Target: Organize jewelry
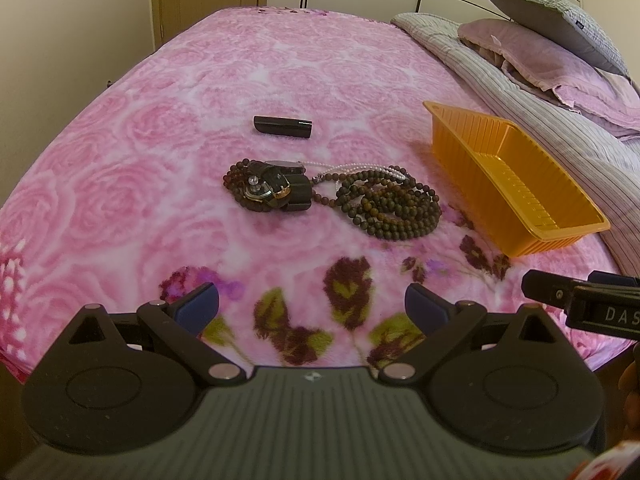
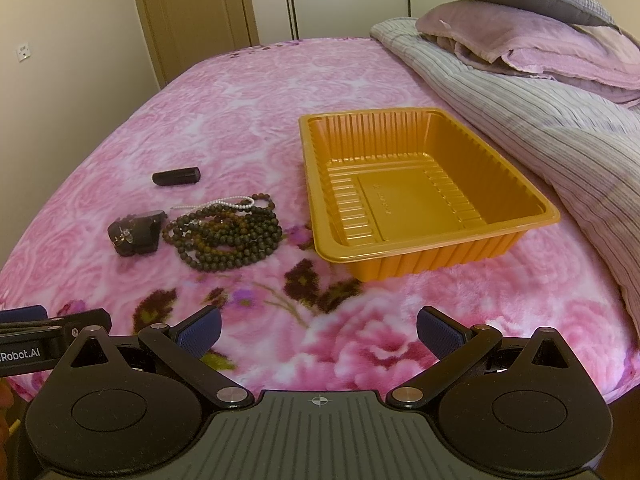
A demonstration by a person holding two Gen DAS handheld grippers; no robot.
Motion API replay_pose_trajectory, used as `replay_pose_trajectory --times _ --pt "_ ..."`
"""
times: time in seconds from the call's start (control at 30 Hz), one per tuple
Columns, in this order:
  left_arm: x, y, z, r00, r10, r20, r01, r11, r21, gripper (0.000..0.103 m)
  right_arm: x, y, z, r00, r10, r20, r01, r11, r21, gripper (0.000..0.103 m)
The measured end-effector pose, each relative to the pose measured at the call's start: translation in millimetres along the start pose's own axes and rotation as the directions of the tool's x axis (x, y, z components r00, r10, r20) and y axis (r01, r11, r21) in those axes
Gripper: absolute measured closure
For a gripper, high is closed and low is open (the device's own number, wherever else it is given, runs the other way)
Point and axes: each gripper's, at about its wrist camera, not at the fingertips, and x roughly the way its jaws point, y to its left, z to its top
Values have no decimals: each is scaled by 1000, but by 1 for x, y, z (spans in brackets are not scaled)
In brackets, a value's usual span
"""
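Observation:
On the pink floral blanket lie a pile of dark bead necklaces point(image 1: 390, 208) point(image 2: 228, 236), a thin white pearl strand point(image 1: 360, 170) point(image 2: 224, 203), a black watch with a bead bracelet point(image 1: 268, 192) point(image 2: 134, 232) and a black tube point(image 1: 283, 125) point(image 2: 176, 176). An empty orange plastic tray point(image 1: 516, 176) point(image 2: 424, 184) stands to their right. My left gripper point(image 1: 312, 308) is open and empty, near the bed's front edge, short of the jewelry. My right gripper point(image 2: 319, 330) is open and empty, in front of the tray.
A striped grey quilt point(image 2: 540, 120) and stacked pillows point(image 2: 520, 40) lie at the right, close behind the tray. A wall and a door point(image 2: 200, 12) stand beyond the bed's far edge. Each gripper's side shows in the other's view point(image 1: 584, 304) point(image 2: 48, 340).

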Motion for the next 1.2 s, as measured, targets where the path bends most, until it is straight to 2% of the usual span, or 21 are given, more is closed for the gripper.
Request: replay_pose_trajectory --times 0.4,0.6,0.73,0.87,1.07,1.13,1.17,1.2 --pt "1 0 0 1000 -4 0 4 1000 -2 4 1 -1 0 1000 0 -3 0 1000 3 0" --pt "4 1 -1 999 -38 1 38 999 -32 4 0 -9 0 1000 23 8 -24 999 39 0" --pt "9 6 4 998 -64 1 64 996 -62 4 -10 -28 6 997 11 74 -17 997 77 0" --pt "14 9 10 995 -103 2 103 991 -88 4 -22 -64 20 985 -9 171 -13 992 125 0" --pt "30 9 17 992 -126 -8 124 987 -103 4 -7 -135 52 974 -102 204 75 988 134 1" --pt "36 8 19 991 -133 -15 130 985 -110 4 3 -152 60 973 -114 202 93 990 111 9" --pt "39 8 19 990 -137 -17 134 985 -113 4 10 -157 63 974 -113 196 96 991 95 25" --pt "43 8 20 989 -144 -19 141 983 -117 4 18 -162 67 978 -111 178 99 992 79 33"
